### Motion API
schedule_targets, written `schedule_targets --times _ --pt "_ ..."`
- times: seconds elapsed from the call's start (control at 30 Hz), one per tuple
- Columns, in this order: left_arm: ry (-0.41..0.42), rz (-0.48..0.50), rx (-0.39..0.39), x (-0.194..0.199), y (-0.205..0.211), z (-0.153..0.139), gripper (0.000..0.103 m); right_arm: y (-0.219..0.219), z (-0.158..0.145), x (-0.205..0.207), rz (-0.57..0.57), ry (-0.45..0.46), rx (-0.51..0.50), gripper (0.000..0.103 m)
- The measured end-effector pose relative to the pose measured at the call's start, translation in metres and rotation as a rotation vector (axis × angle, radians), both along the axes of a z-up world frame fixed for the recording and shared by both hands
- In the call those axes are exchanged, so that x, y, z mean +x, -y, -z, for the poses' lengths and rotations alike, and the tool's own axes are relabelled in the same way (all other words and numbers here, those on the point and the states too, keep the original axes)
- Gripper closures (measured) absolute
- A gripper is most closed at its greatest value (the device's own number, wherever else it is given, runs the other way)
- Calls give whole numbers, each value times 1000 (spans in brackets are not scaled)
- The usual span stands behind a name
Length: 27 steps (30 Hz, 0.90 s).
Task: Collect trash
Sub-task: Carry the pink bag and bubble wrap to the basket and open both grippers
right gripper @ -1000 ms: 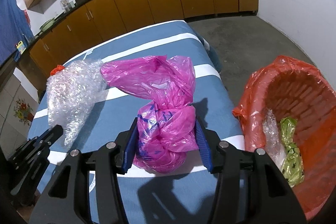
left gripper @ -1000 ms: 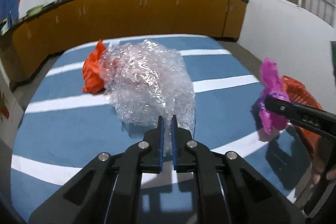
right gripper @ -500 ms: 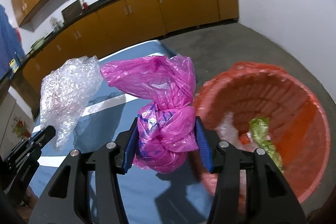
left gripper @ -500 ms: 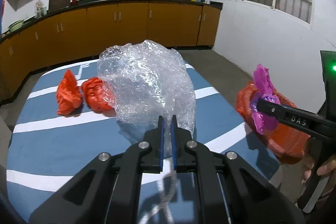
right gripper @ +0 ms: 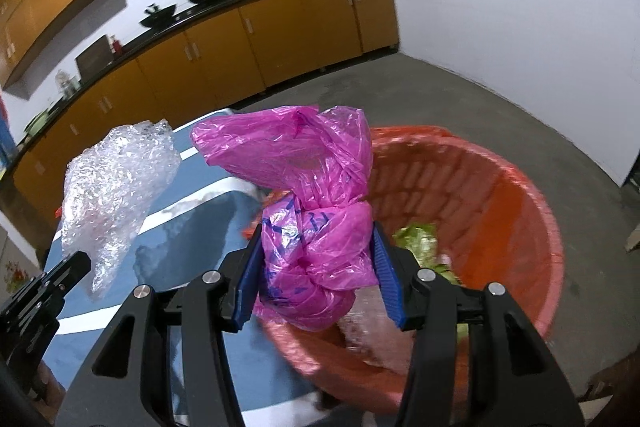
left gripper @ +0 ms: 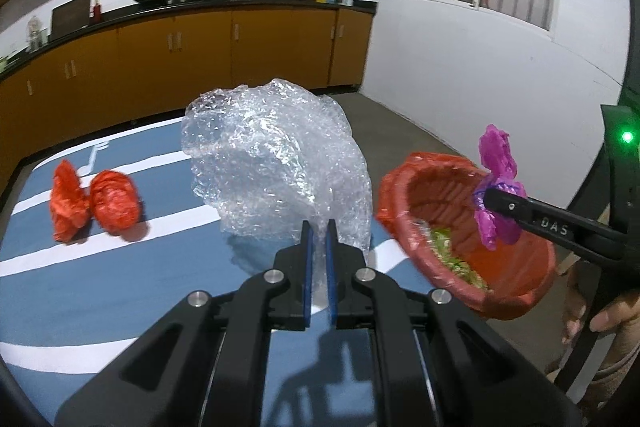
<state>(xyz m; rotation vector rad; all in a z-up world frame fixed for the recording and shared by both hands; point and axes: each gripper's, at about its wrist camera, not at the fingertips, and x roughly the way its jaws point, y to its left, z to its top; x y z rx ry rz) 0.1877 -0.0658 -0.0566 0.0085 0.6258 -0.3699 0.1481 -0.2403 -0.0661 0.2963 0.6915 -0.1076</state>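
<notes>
1. Now over the red-lined basket point(right gripper: 500, 187): right claw point(right gripper: 318, 267) clamped around a knotted pink plastic bag point(right gripper: 308, 211), jaws part-way apart on its bulk.
2. Left claw point(left gripper: 316, 259) pinched nearly shut on the lower edge of a bubble-wrap wad point(left gripper: 272, 163), held above the blue striped table point(left gripper: 120, 267), just beside the basket.
3. Likely featherlight, soft and crushable, both; slippery film, so best gripped at a knot or bunched fold.
4. Left on the table: two crumpled red bags point(left gripper: 94, 203).
</notes>
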Motion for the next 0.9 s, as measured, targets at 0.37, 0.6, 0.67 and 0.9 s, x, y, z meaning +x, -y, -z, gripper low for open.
schedule_targets --times 0.37,0.6,0.67,0.9 --pt "-9 123 -37 1 47 2 96 37 5 -19 103 -2 19 52" --pt "-22 189 -56 4 73 4 96 50 6 -25 135 4 28 52" --pt "-28 207 -60 5 80 5 96 52 5 -25 144 7 31 52" --pt "-46 254 -69 12 94 12 96 64 3 -31 178 25 44 51"
